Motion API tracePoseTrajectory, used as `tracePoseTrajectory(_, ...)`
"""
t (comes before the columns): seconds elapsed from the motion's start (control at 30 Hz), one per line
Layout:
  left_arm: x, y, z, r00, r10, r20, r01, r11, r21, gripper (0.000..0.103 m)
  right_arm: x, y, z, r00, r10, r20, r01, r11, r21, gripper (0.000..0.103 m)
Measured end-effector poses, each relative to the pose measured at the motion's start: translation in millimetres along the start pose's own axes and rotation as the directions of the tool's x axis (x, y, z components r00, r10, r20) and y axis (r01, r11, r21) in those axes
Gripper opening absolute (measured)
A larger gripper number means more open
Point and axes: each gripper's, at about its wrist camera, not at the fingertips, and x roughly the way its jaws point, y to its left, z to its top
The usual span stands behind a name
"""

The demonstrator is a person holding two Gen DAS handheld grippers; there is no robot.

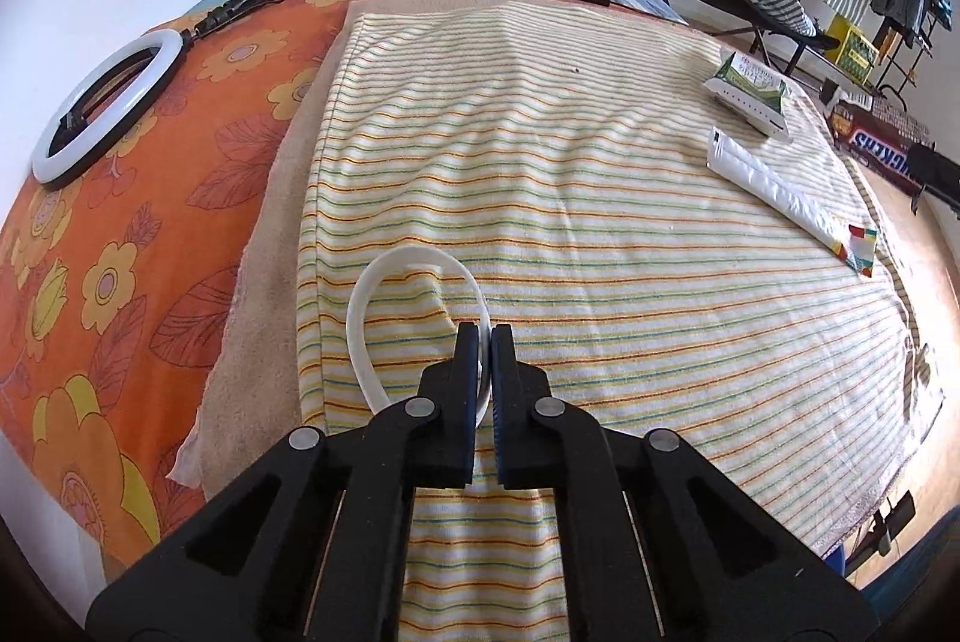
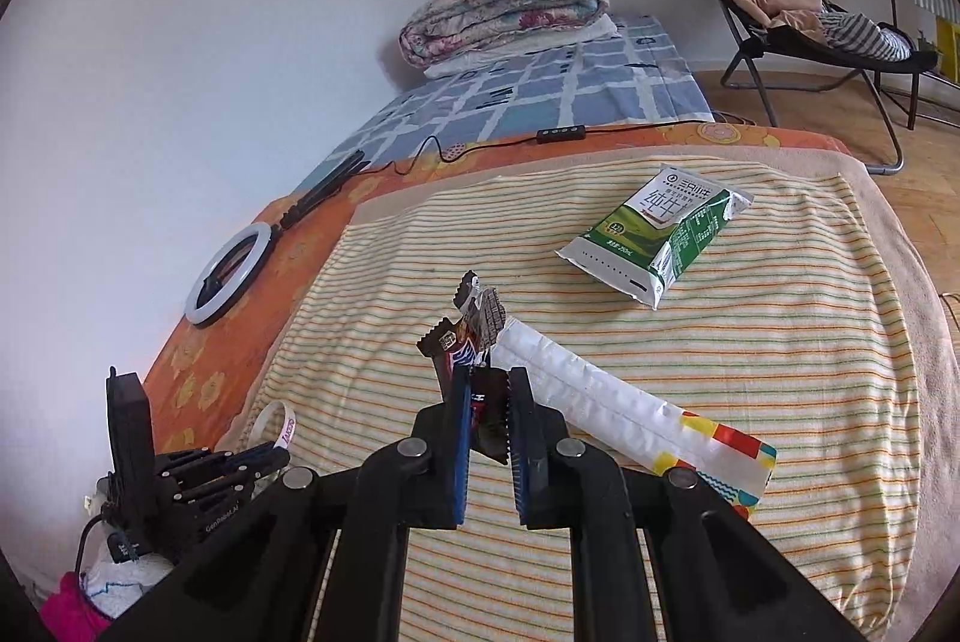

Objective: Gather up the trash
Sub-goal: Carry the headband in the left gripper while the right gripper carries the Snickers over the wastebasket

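My left gripper (image 1: 485, 336) is shut on a white plastic ring strap (image 1: 384, 294) that rests on the striped towel (image 1: 600, 234). My right gripper (image 2: 487, 381) is shut on a dark crumpled candy wrapper (image 2: 471, 327) and holds it above the towel (image 2: 780, 342). A green and white milk carton (image 2: 660, 237) lies flat on the towel, also seen in the left wrist view (image 1: 750, 93). A white packet with a coloured end (image 2: 630, 414) lies beside my right gripper, also seen in the left wrist view (image 1: 786, 198). The left gripper shows in the right wrist view (image 2: 198, 480) at lower left.
The towel covers an orange flowered bedspread (image 1: 120, 234). A ring light (image 1: 102, 108) with its cable lies at the left. A folded quilt (image 2: 504, 6) sits at the bed's far end. A black folding chair (image 2: 798, 0) with clothes stands on the wood floor. A Snickers box (image 1: 882, 144) lies at the right.
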Motion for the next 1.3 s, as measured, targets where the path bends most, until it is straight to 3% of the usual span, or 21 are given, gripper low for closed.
tracePoseTrajectory(0.3,-69,-12,-18,0.991,-0.085,0.1,0.085,0.996,0.002,0.002,-43,38,-31,1.0,0.016,0.005,-0.015,0.991,-0.132,0.009)
tracePoseTrajectory(0.53,-109,-31,-55,0.976,-0.181,0.118,0.183,0.983,-0.009,0.001,-81,60,-65,1.0,0.018,0.014,-0.015,0.984,-0.176,0.009)
tracePoseTrajectory(0.87,-130,-65,-120,0.965,-0.254,0.07,0.256,0.967,-0.016,0.001,-124,76,-134,0.999,-0.01,-0.031,0.003,0.976,-0.216,0.009)
tracePoseTrajectory(1.3,-124,-111,-181,0.947,-0.32,-0.036,0.321,0.947,0.017,0.001,-134,63,-220,0.989,-0.039,-0.146,0.014,0.985,-0.169,0.009)
